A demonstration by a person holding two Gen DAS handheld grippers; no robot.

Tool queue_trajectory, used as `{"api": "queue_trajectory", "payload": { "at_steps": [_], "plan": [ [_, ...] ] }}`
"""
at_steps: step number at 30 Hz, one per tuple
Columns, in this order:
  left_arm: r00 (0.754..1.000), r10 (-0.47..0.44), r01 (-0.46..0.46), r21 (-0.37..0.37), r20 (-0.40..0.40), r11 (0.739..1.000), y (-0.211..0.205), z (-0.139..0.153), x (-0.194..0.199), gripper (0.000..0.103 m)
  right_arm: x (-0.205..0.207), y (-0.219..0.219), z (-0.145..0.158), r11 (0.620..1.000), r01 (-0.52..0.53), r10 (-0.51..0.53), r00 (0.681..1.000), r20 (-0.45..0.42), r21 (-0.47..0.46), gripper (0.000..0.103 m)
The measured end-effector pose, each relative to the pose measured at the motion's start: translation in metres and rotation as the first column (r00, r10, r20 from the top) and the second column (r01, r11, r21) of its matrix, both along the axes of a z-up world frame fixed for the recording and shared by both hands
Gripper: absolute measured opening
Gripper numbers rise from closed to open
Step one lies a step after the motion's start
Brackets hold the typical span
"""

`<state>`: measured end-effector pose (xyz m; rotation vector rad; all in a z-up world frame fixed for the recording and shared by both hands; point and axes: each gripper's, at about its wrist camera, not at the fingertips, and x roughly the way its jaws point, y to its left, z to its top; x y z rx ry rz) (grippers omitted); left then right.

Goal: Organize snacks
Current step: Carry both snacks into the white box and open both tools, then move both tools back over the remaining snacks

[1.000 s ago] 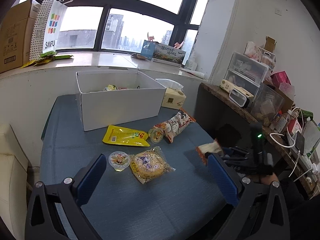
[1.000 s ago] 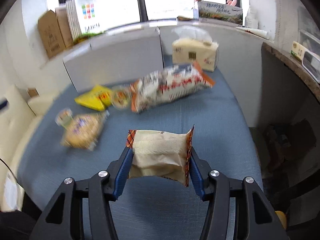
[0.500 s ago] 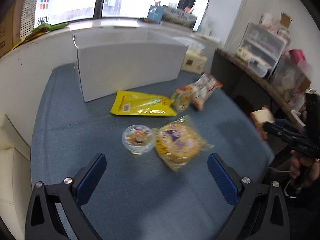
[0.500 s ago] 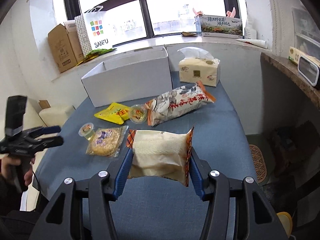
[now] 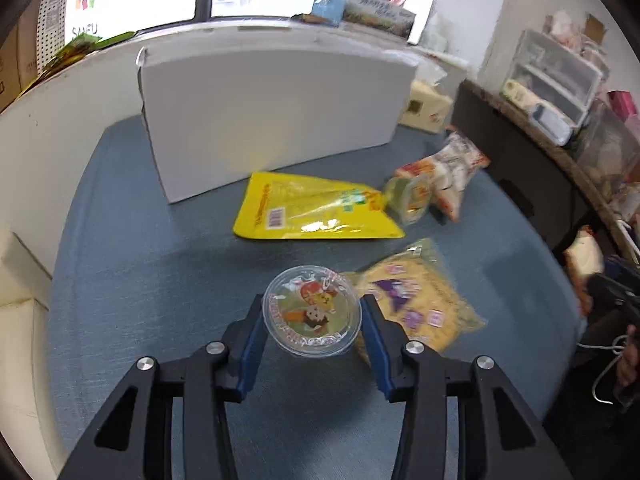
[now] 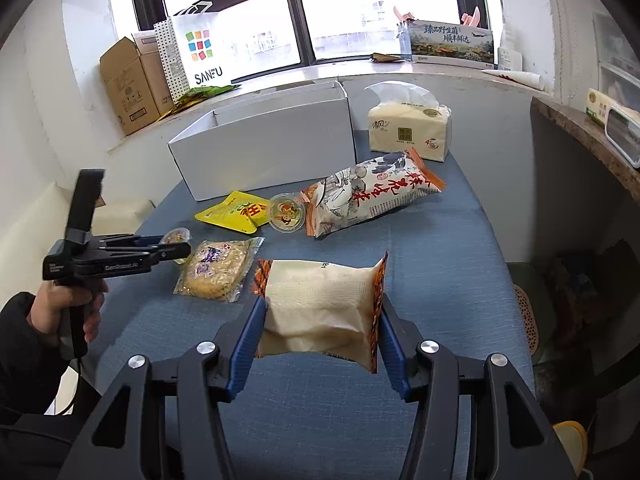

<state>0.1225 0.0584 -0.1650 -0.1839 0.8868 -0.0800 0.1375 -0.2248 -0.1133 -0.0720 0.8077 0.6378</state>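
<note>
A clear jelly cup (image 5: 312, 312) with a cartoon lid stands on the blue table (image 5: 140, 264). My left gripper (image 5: 312, 305) is closing on it, and both blue pads meet its rim. Just right of the cup lies a round cake packet (image 5: 416, 300). Beyond are a yellow pouch (image 5: 312, 212), a second jelly cup (image 5: 408, 198), a white-and-orange bag (image 5: 452, 172) and the white box (image 5: 272, 120). My right gripper (image 6: 322, 308) is shut on a beige snack packet (image 6: 320, 300), held above the table's near side.
A tissue pack (image 6: 408, 128) sits right of the white box (image 6: 260, 148). Cardboard boxes (image 6: 132, 80) and a shopping bag (image 6: 196, 52) line the window sill. A cluttered counter (image 5: 560, 152) runs along the right. A person's hand (image 6: 68, 312) holds the left gripper.
My left gripper came down and forward onto the jelly cup, and its jaws went from wide apart to touching the cup's rim. The right gripper kept its packet and barely moved.
</note>
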Motion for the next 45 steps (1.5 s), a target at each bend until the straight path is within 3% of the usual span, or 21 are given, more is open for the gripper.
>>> {"api": "queue_trajectory", "payload": {
  "at_steps": [4,9,18,21,24,31,32,34,35,38,42,45],
  "plan": [
    [0.998,0.005,-0.004,-0.016,0.059,1.000,0.002,0.019,-0.010,0.050,0.002,0.002,-0.001,1.000,-0.004,0.004,1.000,-0.011,0.024,0.059],
    [0.987,0.044,-0.028,-0.102,0.153,0.994,0.017,0.052,-0.011,0.050,0.015,0.018,0.008,0.998,-0.037,0.038,0.999,-0.019,0.059,0.059],
    [0.948,0.087,-0.060,-0.097,0.306,0.994,0.051,0.125,0.054,0.047,0.101,0.091,0.080,0.976,-0.084,0.073,0.995,0.062,0.203,0.059],
    [0.943,0.101,-0.078,-0.085,0.318,0.993,0.063,0.145,0.084,0.047,0.151,0.122,0.098,0.967,-0.052,0.051,0.999,0.011,0.250,0.059],
    [0.945,0.108,-0.088,-0.077,0.309,0.993,0.075,0.154,0.115,0.047,0.188,0.156,0.105,0.973,-0.041,0.041,0.999,0.004,0.225,0.059],
    [0.959,0.123,-0.118,-0.033,0.256,0.992,0.095,0.138,0.160,0.047,0.244,0.188,0.091,0.981,0.019,-0.006,0.998,-0.068,0.194,0.059],
    [0.965,0.129,-0.123,-0.041,0.228,0.992,0.099,0.132,0.166,0.049,0.251,0.189,0.087,0.980,0.023,-0.006,0.996,-0.087,0.198,0.061],
    [0.972,0.174,-0.170,-0.043,0.155,0.985,0.105,0.118,0.174,0.079,0.264,0.187,0.084,0.977,0.052,-0.030,0.994,-0.107,0.206,0.088],
    [0.969,0.198,-0.191,-0.056,0.150,0.980,0.109,0.114,0.173,0.103,0.268,0.184,0.083,0.973,0.071,-0.045,0.991,-0.123,0.222,0.103],
    [0.965,0.213,-0.199,-0.104,0.153,0.975,0.115,0.106,0.166,0.103,0.274,0.172,0.085,0.945,0.109,-0.061,0.985,-0.159,0.307,0.103],
    [0.964,0.211,-0.201,-0.075,0.164,0.977,0.110,0.107,0.159,0.103,0.264,0.172,0.091,0.963,0.060,-0.034,0.994,-0.104,0.261,0.103],
    [0.965,0.192,-0.181,-0.080,0.176,0.980,0.106,0.113,0.150,0.103,0.255,0.162,0.100,0.964,0.128,-0.124,0.992,-0.032,0.232,0.103]
  ]
}}
